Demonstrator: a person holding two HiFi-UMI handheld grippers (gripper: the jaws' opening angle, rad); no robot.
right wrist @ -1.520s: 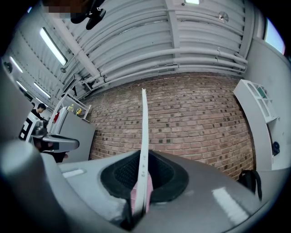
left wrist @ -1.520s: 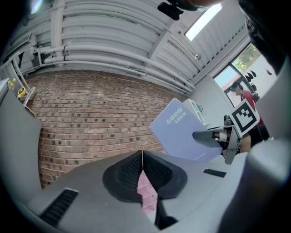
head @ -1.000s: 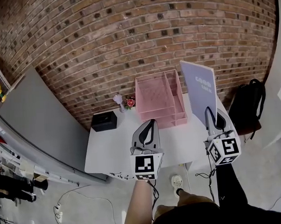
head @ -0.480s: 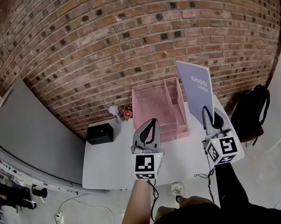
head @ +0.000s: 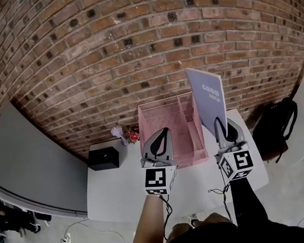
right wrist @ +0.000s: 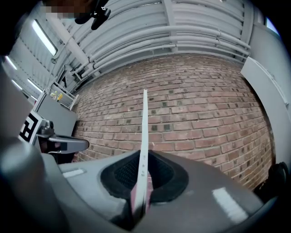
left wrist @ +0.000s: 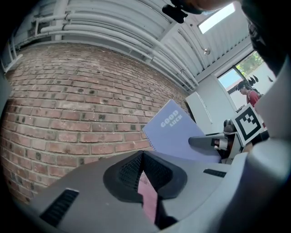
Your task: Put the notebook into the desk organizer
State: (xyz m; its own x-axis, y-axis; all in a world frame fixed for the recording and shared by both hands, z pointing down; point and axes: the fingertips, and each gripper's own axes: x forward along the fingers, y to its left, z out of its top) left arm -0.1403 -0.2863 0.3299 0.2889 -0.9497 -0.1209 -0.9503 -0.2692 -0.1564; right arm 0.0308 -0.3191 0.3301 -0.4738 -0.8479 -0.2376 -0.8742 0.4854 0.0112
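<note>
**Notebook held upright beside the pink organizer**

The notebook (head: pixel 207 102), pale purple with "GOOD LUCK" printed on its cover, is seen right of centre in the head view, stood upright and gripped at its lower edge. It is clamped between the narrowly set jaws of the right gripper (head: pixel 221 124). In the right gripper view its thin edge is seen rising straight up from between the pads, against the brick wall (head: pixel 104 55). The notebook is held at the right side of the desk organizer (head: pixel 164 124) and is not inside it; whether the two touch cannot be told.

The organizer, made of pink mesh, is placed at the back of the white table (head: pixel 112 188), close to the wall, at the frame's centre. The left gripper (head: pixel 164 133) is held in front of the organizer at lower centre. Its jaws are brought together at the tips with nothing gripped, and only pink mesh is glimpsed behind them.

A black box (head: pixel 104 158) and a small flower ornament (head: pixel 130 136) are set at the table's left rear. A dark backpack (head: pixel 278 125) is seen near the right edge.
</note>
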